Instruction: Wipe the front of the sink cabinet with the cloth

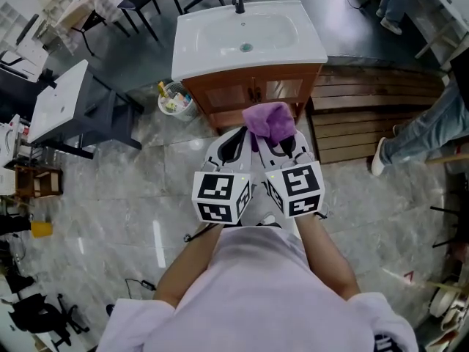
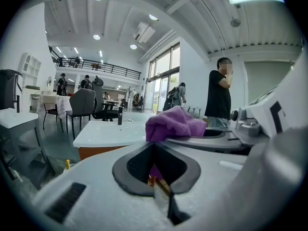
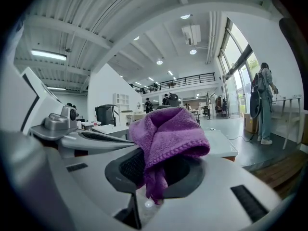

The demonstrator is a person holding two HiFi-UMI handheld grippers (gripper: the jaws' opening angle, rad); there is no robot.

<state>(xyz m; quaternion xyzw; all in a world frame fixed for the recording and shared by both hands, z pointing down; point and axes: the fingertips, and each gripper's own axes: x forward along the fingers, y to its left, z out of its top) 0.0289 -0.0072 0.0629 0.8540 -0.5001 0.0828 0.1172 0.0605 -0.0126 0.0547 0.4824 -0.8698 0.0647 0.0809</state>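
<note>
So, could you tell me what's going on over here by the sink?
A person faces the wooden sink cabinet with a gripper in each hand. The right gripper is clamped on a bunched purple cloth. The left gripper sits beside it, jaws together, apparently empty. The cloth is held up near the cabinet front; whether it touches is unclear.

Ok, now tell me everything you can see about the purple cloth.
The purple cloth looks like soft terry microfibre with a stitched hem. It is crumpled into a bunched mound, not spread flat. The right gripper has its jaws shut on a fold; the bulk bulges out past their tips and a short tail trails between them. In the head view it is held up in front of the wooden sink cabinet. Whether it touches the cabinet front cannot be told.
</note>
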